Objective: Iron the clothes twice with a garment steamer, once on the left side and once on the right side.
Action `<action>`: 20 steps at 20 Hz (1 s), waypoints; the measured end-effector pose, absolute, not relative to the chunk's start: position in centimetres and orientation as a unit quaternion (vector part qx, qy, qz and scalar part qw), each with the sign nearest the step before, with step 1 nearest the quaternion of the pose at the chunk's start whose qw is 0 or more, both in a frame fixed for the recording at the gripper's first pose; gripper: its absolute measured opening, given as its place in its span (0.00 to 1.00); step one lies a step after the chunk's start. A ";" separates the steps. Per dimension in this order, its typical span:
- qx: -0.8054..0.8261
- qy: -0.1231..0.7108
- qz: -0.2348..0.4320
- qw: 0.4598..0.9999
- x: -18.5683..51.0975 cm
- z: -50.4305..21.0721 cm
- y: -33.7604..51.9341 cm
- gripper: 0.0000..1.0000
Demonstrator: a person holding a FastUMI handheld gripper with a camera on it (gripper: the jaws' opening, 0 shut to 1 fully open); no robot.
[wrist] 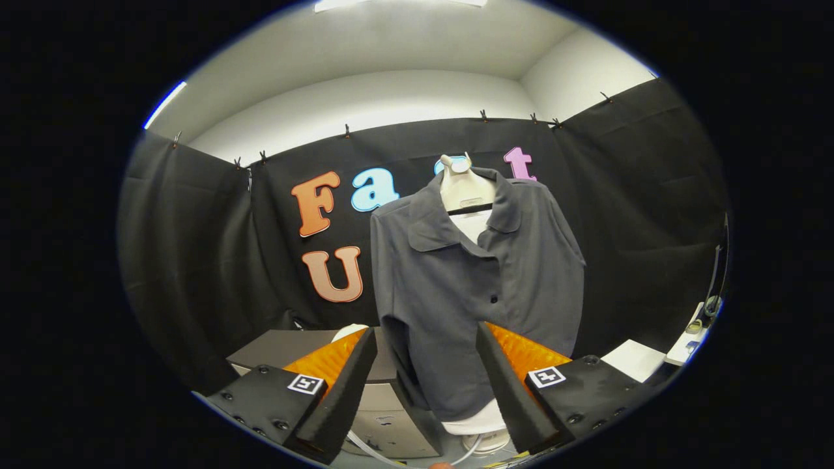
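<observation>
A dark grey short-sleeved shirt [475,286] hangs on a pale mannequin torso [464,189] straight ahead, collar open and front buttoned. My gripper [427,355] is open, its two fingers spread wide with nothing between them; the shirt's lower hem shows through the gap, well beyond the fingertips. A white rounded thing [348,333] peeks over the left finger, on the grey box; I cannot tell what it is. A pale hose [374,451] curls low between the fingers.
A grey box-like unit [384,404] stands low on the left, beside the mannequin's white base [485,435]. A white-topped surface [635,358] with small items lies to the right. Black cloth walls close in behind and on both sides.
</observation>
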State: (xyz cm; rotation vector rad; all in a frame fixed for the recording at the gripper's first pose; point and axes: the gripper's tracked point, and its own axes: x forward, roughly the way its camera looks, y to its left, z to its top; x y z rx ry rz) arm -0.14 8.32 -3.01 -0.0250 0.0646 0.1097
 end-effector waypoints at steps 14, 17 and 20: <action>0.008 0.105 0.174 0.979 -0.7 -6.2 23.1 0.98; -0.010 0.123 0.180 0.976 1.1 -7.6 26.0 0.98; -0.025 0.157 0.185 0.970 3.9 -10.4 29.0 0.98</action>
